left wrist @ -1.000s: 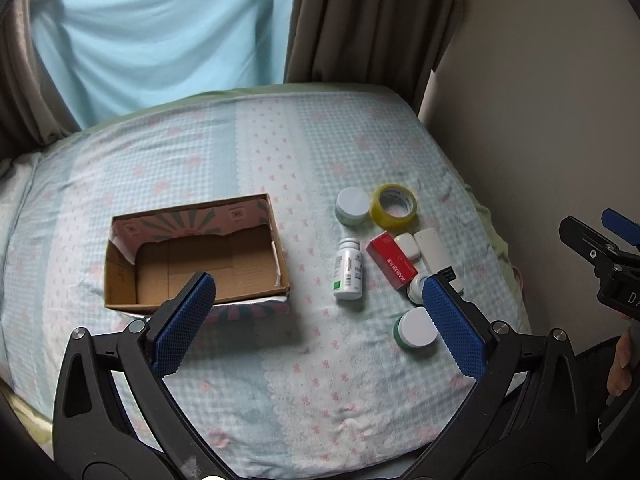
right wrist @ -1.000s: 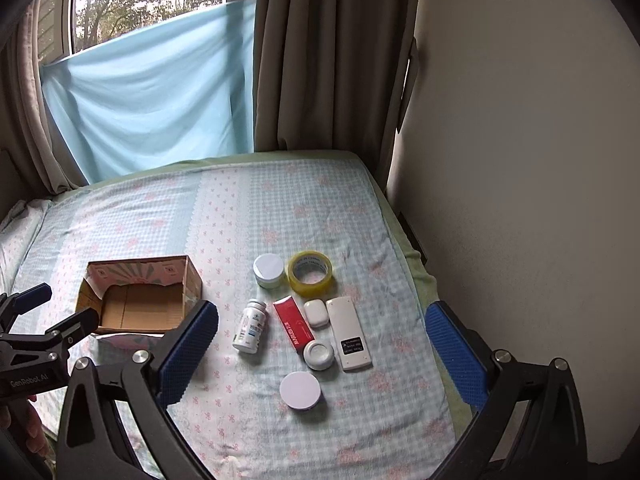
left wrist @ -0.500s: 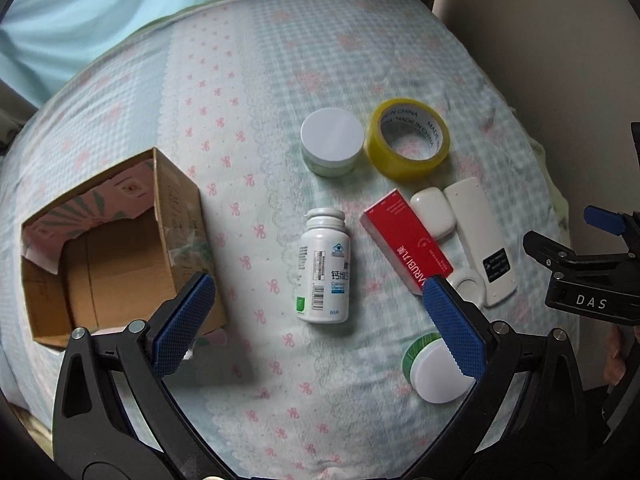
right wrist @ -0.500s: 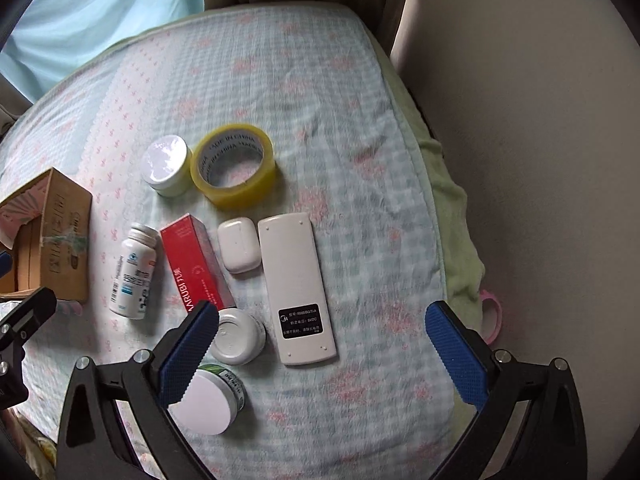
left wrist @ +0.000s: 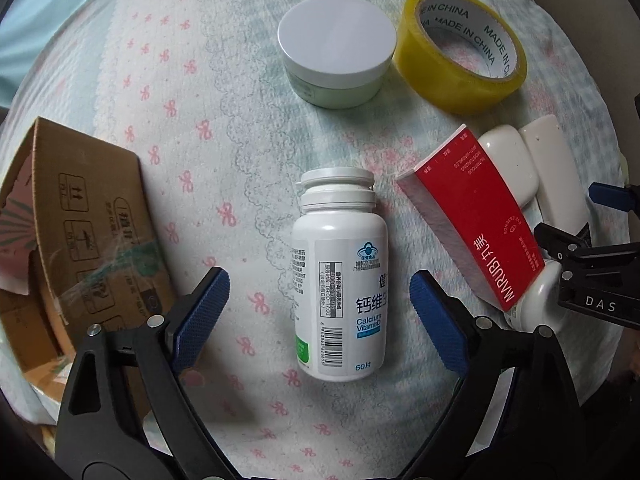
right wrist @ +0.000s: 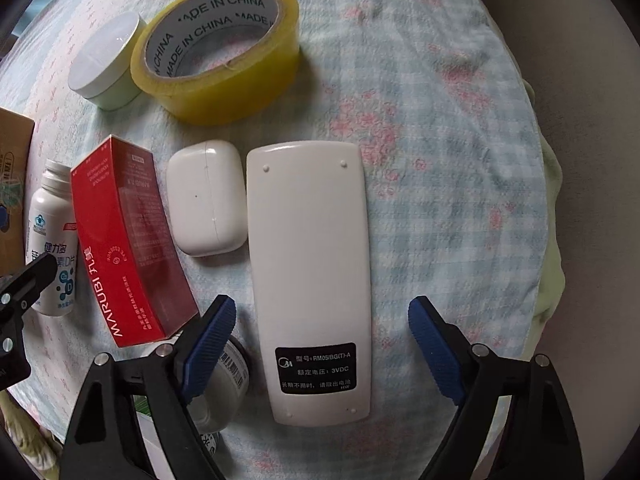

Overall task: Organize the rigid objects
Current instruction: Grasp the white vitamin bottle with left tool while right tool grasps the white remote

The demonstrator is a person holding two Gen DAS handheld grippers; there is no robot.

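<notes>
Left gripper [left wrist: 320, 312] has its ribbed blue pads spread on either side of the white pill bottle [left wrist: 340, 280] and the jaws are closing – pads not touching the plastic yet. The bottle lies on its side on the checked bedspread [left wrist: 200, 80], cap pointing away from the fingers; the label reads "Calcium Vitamin D" and "60", with a barcode.

Right gripper [right wrist: 322, 344] is the same story: blue pads wide apart and closing, straddling the label end of the smooth white remote [right wrist: 308, 264] that lies face down. Its black sticker says "RM05/BG(T)-A" and "3VDC".

Going out from the bottle – just right of it is a glossy red carton [left wrist: 476, 224] printed "MARUBI", then a rounded white earbud case [left wrist: 508, 164] touching the remote. Beyond the cap sit a squat pale green jar with a flat white lid [left wrist: 336, 52] and a yellow tape roll [left wrist: 460, 48], with "MADE IN CHINA" repeated around its inner core. Left of the bottle stands a corrugated cardboard box [left wrist: 92, 232] with handling symbols printed on its side; I can't tell what's in it. A small white jar [right wrist: 224, 384] sits half hidden behind the right gripper's left finger.
</notes>
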